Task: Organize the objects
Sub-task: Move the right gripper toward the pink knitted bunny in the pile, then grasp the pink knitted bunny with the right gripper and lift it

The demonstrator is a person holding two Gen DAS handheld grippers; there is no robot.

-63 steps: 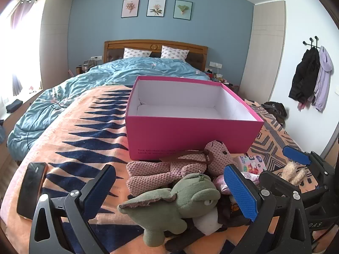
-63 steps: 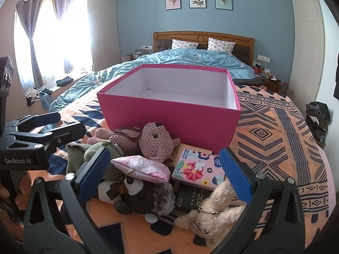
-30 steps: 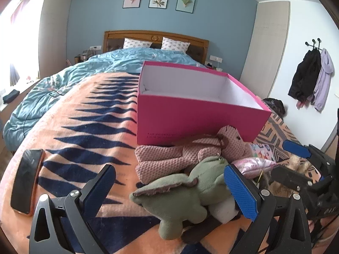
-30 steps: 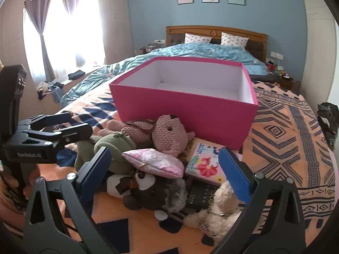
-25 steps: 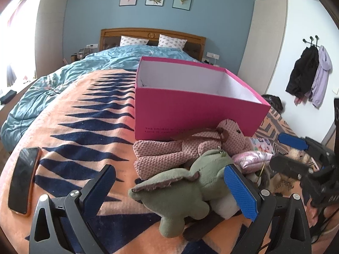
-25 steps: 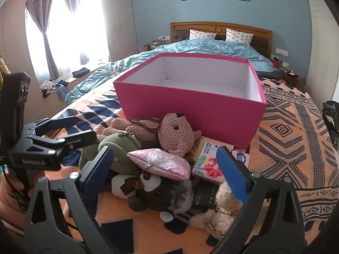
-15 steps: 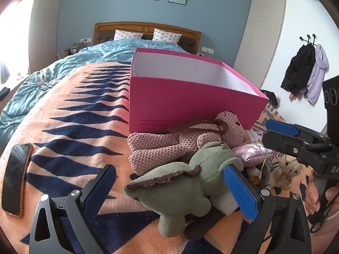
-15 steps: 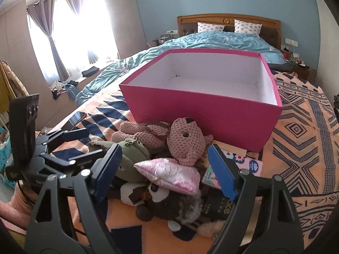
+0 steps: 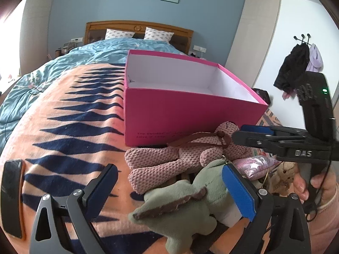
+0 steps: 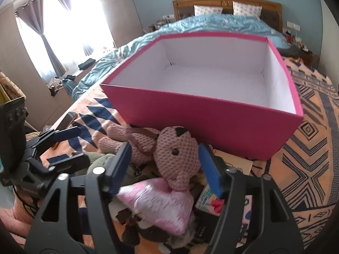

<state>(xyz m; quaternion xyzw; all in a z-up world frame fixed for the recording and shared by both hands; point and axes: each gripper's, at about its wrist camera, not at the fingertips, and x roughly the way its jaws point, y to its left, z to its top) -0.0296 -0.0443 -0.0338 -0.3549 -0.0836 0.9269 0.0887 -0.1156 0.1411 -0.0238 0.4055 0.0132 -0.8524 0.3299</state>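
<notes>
An open, empty pink box (image 9: 190,114) (image 10: 211,118) stands on the bed. In front of it lies a pile of toys: a pink knitted bear (image 9: 180,156) (image 10: 175,148), a green plush (image 9: 186,203), a shiny pink pillow (image 10: 161,203) (image 9: 256,165) and a flowered book (image 10: 214,201). My left gripper (image 9: 171,188) is open, its jaws either side of the green plush. My right gripper (image 10: 165,167) is open with its jaws either side of the pink bear's head; it also shows in the left wrist view (image 9: 250,135).
A dark phone (image 9: 11,196) lies on the orange patterned blanket (image 9: 63,127) at the left edge. A blue duvet (image 9: 63,63) and headboard are behind the box. A small tan bear (image 9: 286,175) sits at the right of the pile.
My right gripper has moved forward and down over the pile to straddle the pink bear's head. My left gripper has moved closer to the green plush.
</notes>
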